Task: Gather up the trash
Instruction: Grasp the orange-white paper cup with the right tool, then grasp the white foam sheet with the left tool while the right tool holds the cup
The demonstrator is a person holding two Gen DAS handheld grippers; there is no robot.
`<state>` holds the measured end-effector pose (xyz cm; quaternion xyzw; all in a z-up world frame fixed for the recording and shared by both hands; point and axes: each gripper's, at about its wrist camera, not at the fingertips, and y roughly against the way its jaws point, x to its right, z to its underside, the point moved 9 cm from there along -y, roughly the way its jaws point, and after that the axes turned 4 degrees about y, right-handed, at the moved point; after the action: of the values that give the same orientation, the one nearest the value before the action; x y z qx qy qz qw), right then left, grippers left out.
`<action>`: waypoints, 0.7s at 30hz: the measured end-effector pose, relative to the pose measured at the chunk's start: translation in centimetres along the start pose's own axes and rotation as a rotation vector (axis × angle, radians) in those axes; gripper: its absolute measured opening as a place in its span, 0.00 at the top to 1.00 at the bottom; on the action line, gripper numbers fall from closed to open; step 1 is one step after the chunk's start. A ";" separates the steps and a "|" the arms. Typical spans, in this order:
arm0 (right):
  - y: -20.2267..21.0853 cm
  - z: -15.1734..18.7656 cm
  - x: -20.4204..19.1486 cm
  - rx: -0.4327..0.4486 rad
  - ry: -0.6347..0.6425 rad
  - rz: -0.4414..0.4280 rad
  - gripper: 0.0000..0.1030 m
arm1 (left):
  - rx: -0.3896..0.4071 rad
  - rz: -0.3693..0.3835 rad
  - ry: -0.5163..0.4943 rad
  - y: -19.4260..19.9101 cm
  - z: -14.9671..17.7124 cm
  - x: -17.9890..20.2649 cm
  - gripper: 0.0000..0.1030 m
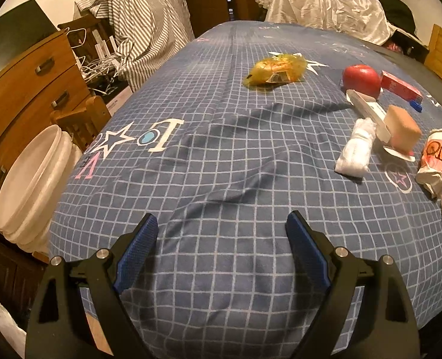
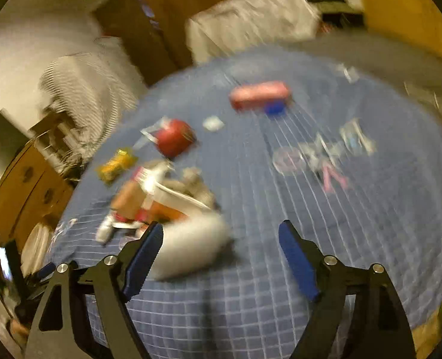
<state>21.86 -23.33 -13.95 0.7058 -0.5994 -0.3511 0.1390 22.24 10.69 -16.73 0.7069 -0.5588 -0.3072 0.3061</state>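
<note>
We hold both claws, left gripper (image 1: 221, 233) and right gripper (image 2: 221, 239), released; yellow wrapper (image 1: 276, 70) at one o'clock awaits

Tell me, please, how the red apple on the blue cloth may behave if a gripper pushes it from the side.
The red apple looks round and smooth, so it would probably roll instead of sliding. The wrinkled blue cloth may slow it. It probably feels firm and somewhat heavy.
</note>
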 end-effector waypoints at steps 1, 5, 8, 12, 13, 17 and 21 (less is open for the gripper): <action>0.3 -0.2 -1.1 0.008 0.047 -0.019 0.16 | -0.001 0.002 -0.005 0.0 0.1 0.1 0.18; -1.7 0.3 -8.2 -0.042 0.399 -0.052 0.05 | 0.001 0.007 -0.012 0.3 0.1 0.5 0.18; -4.2 0.7 -10.3 -0.100 0.570 -0.002 0.05 | -0.001 0.002 -0.003 0.4 0.2 0.0 0.18; -7.7 0.3 -9.8 -0.187 0.675 0.120 0.05 | -0.012 -0.005 0.020 0.0 0.2 -0.7 0.18; -8.5 -0.1 -9.3 -0.198 0.664 0.147 0.05 | -0.013 -0.004 0.022 0.0 0.2 -0.7 0.18; -10.0 -1.4 -8.5 -0.217 0.619 0.103 0.23 | -0.011 0.002 0.017 0.0 0.1 -0.5 0.18; -6.7 -5.5 -8.8 -0.042 0.490 -0.021 0.23 | -0.009 0.005 0.020 -0.1 -0.1 -0.5 0.18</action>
<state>30.18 -14.63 -11.27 0.7729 -0.5331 -0.1833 0.2912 22.26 11.20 -16.70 0.7073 -0.5559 -0.3019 0.3156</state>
